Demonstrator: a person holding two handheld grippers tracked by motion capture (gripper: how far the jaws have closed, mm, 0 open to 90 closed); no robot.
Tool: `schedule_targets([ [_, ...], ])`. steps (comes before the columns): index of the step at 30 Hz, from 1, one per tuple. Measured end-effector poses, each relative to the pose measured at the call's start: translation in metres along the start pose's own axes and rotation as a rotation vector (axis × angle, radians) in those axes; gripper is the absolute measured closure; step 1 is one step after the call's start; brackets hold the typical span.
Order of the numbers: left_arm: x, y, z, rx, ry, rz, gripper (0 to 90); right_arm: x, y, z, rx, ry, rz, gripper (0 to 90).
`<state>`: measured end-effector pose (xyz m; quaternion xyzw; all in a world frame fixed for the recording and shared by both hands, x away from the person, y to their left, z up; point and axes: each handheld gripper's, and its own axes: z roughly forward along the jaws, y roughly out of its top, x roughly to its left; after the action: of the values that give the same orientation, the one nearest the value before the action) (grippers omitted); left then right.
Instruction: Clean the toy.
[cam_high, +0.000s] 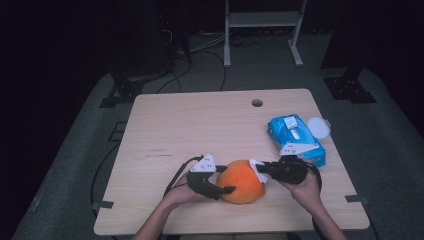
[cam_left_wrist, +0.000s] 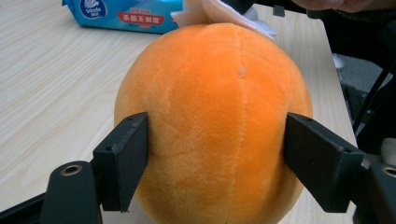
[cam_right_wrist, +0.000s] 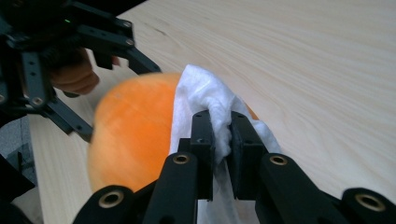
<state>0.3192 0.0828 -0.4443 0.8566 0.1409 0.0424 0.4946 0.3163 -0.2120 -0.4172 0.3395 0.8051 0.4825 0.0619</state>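
An orange plush ball (cam_high: 242, 181) rests on the wooden table near its front edge. My left gripper (cam_high: 225, 186) clamps it from the left; in the left gripper view both black pads (cam_left_wrist: 128, 154) press into the sides of the ball (cam_left_wrist: 212, 126). My right gripper (cam_high: 260, 170) comes in from the right, shut on a white wipe (cam_right_wrist: 205, 100) that lies against the ball's (cam_right_wrist: 130, 135) top. The wipe (cam_left_wrist: 219, 14) peeks over the ball's far side in the left gripper view. The left gripper (cam_right_wrist: 70, 56) and its hand appear behind the ball in the right gripper view.
A blue pack of wet wipes (cam_high: 295, 137) lies at the table's right side, with a round white lid (cam_high: 318, 126) beside it. A cable hole (cam_high: 257, 103) sits near the table's far edge. The table (cam_high: 200, 125) has bare wood at left and centre.
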Motion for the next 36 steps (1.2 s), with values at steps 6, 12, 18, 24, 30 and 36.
schedule_targets([
  [6,0.005,0.003,-0.009,-0.01,-0.068,-0.045,20.4,0.002,-0.003,0.001,0.015,0.045,-0.018,80.4],
  [12,0.014,-0.001,-0.003,0.019,-0.056,-0.166,8.9,0.0,-0.007,-0.001,0.043,0.074,-0.026,80.2],
  [18,-0.002,0.004,0.006,0.028,-0.029,-0.037,25.7,0.002,-0.003,-0.001,0.01,0.057,-0.029,80.2],
  [24,-0.012,0.025,-0.002,-0.017,0.095,0.152,34.0,0.007,0.001,-0.009,-0.047,0.07,-0.032,80.4],
  [30,0.0,0.013,0.0,-0.026,0.053,0.041,18.7,0.012,0.0,0.002,0.003,0.059,-0.075,80.5],
  [36,0.011,0.003,0.004,-0.006,-0.011,-0.161,15.1,0.008,-0.002,0.0,0.006,0.066,-0.043,80.4],
])
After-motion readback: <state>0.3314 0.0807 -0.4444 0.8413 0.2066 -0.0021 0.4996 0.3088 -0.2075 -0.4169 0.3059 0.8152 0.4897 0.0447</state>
